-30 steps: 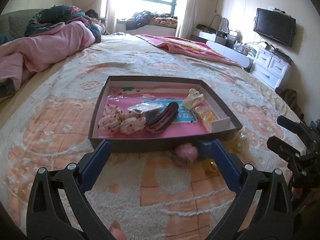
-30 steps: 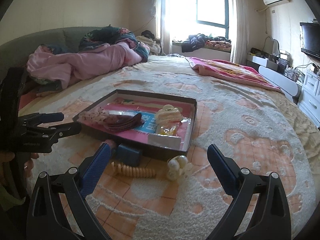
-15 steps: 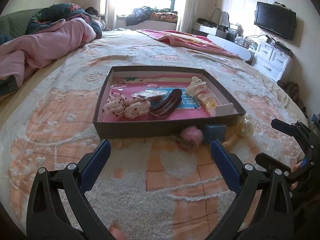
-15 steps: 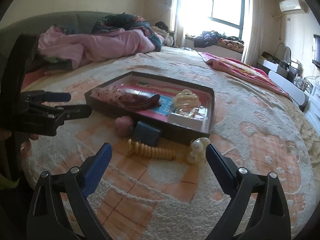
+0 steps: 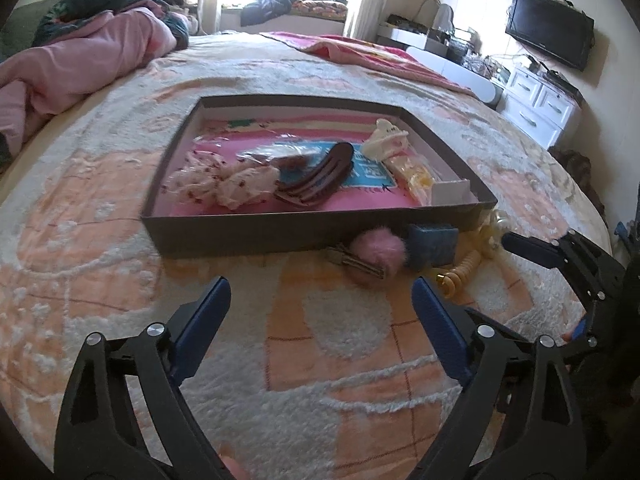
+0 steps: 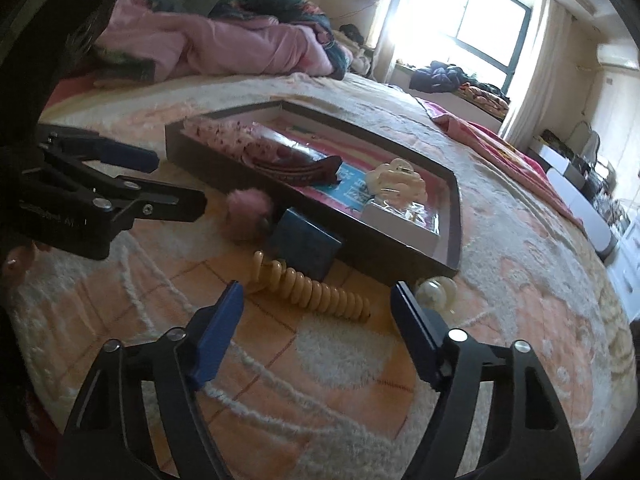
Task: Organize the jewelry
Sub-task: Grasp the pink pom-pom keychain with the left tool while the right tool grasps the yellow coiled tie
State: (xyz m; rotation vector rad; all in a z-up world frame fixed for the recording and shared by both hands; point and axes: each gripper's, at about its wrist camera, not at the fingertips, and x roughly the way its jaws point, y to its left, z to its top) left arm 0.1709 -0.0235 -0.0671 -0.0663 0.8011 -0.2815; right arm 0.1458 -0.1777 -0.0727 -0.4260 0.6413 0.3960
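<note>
Right hand-held gripper (image 6: 316, 304) nearer coil bracelet (image 6: 316, 290) on blanket (image 6: 344, 352).

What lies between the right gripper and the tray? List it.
In the right wrist view, between the right gripper and the tray: a yellow spiral hair tie, a blue box and bare blanket.

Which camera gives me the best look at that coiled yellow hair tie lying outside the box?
The right wrist view: the coiled hair tie lies whole on the blanket, just ahead of the open right gripper. The left wrist view shows only part of it, small, beside the blue box.
</note>
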